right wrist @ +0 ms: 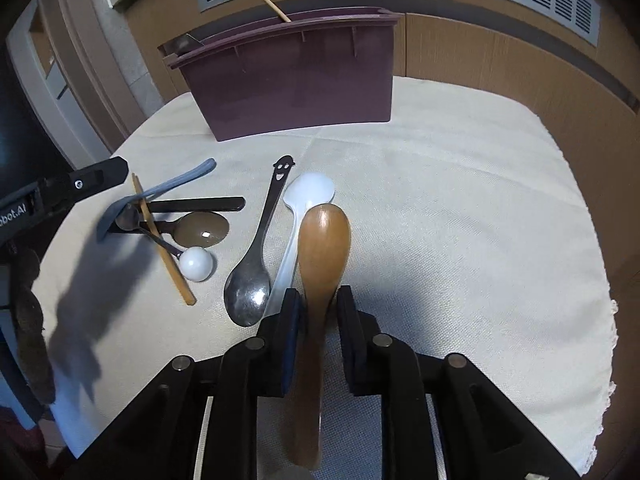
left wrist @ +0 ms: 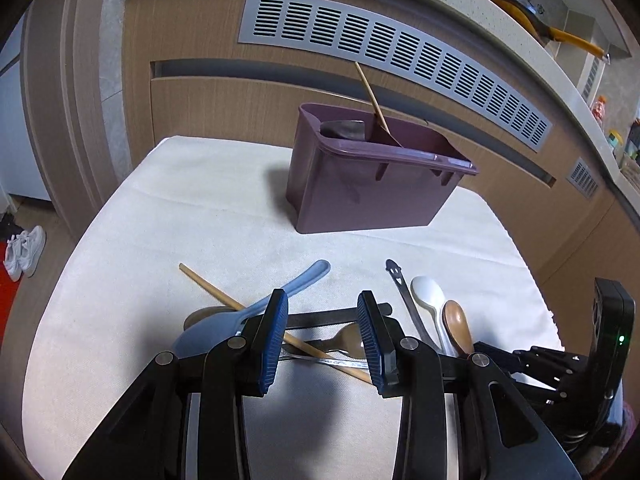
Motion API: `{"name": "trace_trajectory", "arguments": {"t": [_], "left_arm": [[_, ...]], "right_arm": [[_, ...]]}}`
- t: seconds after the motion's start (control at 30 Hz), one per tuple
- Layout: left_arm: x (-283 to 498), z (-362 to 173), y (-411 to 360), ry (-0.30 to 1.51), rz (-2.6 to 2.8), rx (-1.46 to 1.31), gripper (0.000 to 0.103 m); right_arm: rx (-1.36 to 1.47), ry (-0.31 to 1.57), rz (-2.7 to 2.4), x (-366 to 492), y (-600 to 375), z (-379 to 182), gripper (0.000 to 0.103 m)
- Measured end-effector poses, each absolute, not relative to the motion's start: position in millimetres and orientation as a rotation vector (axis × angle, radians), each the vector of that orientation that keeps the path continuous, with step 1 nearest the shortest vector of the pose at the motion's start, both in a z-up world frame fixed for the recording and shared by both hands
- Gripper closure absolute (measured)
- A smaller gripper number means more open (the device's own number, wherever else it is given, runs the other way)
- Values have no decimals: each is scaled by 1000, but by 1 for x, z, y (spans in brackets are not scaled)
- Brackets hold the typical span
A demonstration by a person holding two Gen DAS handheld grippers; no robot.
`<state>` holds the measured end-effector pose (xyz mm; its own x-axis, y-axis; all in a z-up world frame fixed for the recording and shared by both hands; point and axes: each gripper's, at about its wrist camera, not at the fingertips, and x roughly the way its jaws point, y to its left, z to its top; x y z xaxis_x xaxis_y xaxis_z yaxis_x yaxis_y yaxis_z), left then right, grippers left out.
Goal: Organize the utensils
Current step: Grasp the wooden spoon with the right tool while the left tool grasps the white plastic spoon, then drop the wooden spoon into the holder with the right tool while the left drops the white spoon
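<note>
A purple utensil bin (left wrist: pixel 372 176) stands at the table's far side with one chopstick (left wrist: pixel 372 98) leaning in it; it also shows in the right wrist view (right wrist: pixel 288 80). My left gripper (left wrist: pixel 323 312) is open above a pile: a wooden chopstick (left wrist: pixel 224 300), a blue spoon (left wrist: pixel 256 308), a black utensil and a brown spoon. My right gripper (right wrist: pixel 316 304) has its fingers around the handle of a brown wooden spoon (right wrist: pixel 324 236). Beside it lie a white spoon (right wrist: pixel 308 196) and a metal smiley-handled spoon (right wrist: pixel 256 264).
A cream cloth (right wrist: pixel 460 220) covers the table. A white-ball-ended utensil (right wrist: pixel 196 264) lies in the pile at left. A wooden cabinet with a grey vent (left wrist: pixel 400 60) stands behind the table. White shoes (left wrist: pixel 24 252) lie on the floor at left.
</note>
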<state>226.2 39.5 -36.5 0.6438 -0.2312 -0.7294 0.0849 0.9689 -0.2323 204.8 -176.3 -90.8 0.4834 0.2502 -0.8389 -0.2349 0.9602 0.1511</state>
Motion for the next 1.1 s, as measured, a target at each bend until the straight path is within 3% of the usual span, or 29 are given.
{"name": "trace_trajectory", "arguments": {"t": [0.1, 0.2, 0.6, 1.1], "left_arm": [[230, -35, 31, 867, -195, -171, 66], [235, -32, 13, 882, -235, -142, 66], [281, -63, -87, 1090, -385, -2, 66], [309, -83, -123, 1136, -355, 180, 66]], "right_arm": [[-56, 1020, 335, 207, -169, -91, 83], [-96, 993, 337, 204, -170, -91, 91], [113, 802, 198, 190, -273, -50, 91], [168, 800, 188, 184, -298, -62, 91]]}}
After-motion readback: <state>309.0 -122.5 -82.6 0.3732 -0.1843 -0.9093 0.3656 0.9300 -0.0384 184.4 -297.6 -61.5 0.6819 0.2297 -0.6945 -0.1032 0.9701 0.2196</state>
